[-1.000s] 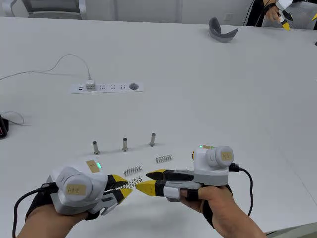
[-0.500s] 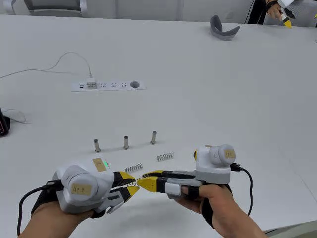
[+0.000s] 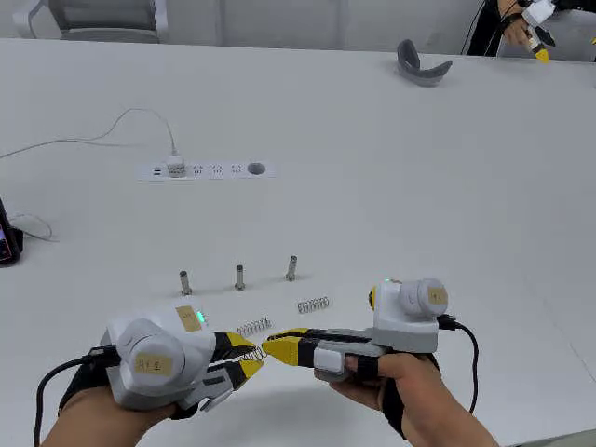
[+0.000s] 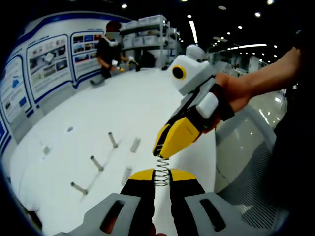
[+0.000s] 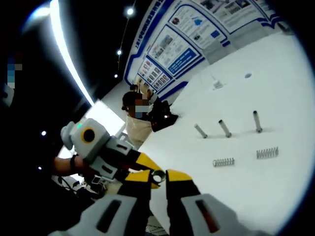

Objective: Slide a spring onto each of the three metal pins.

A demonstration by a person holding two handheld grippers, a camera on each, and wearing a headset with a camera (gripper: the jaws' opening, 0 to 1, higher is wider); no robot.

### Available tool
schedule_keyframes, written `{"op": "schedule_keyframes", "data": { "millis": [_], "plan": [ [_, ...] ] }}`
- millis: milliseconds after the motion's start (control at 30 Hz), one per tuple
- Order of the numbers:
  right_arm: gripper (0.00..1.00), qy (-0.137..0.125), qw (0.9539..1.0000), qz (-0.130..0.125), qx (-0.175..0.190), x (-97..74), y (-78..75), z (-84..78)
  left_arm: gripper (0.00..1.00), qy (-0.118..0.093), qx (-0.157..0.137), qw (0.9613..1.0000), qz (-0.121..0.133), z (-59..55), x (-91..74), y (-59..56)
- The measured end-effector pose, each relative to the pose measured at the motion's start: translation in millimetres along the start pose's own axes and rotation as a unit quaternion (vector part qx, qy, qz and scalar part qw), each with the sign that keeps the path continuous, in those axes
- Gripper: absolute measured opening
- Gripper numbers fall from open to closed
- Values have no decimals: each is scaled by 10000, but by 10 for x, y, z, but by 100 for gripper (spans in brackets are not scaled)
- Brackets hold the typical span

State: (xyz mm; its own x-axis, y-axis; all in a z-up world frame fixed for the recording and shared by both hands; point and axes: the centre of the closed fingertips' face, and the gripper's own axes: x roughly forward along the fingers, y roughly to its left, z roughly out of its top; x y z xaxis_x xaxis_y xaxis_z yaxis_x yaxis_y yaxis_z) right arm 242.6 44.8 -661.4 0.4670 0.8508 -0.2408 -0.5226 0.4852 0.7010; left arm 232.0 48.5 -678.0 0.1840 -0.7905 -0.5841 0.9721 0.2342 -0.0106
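The left gripper is closed on the lower end of one spring; the right gripper meets it tip to tip, its jaws pinched shut on the same spring's other end; the spring spans the two tips, held above the near part of the white table; three pins stand upright in a row beyond; two loose springs lie flat between pins and grippers.
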Motion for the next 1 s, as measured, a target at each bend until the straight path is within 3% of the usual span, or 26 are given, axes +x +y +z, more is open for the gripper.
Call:
{"op": "schedule_keyframes", "data": {
  "millis": [300, 533, 700, 767, 1000],
  "plan": [
    [12, 324, 9981, -30, -524, 46, 72, 92, 10, -38, -28, 10000, 6, 41, -5, 52],
    [12, 802, 9898, -72, -1177, 76, 125, 143, 10, -61, 17, 10000, -27, 101, -8, 87],
    [12, 1239, 9779, -90, -1680, 81, 145, 167, 10, -144, 5, 9999, -92, 157, -20, 95],
    [12, 1498, 9705, -61, -1886, 73, 159, 149, 10, -215, -40, 9997, -142, 184, -14, 94],
    [12, 2293, 9365, 95, -2650, 45, 194, 107, 10, -356, 51, 9988, -341, 255, -8, 39]
  ]
}}
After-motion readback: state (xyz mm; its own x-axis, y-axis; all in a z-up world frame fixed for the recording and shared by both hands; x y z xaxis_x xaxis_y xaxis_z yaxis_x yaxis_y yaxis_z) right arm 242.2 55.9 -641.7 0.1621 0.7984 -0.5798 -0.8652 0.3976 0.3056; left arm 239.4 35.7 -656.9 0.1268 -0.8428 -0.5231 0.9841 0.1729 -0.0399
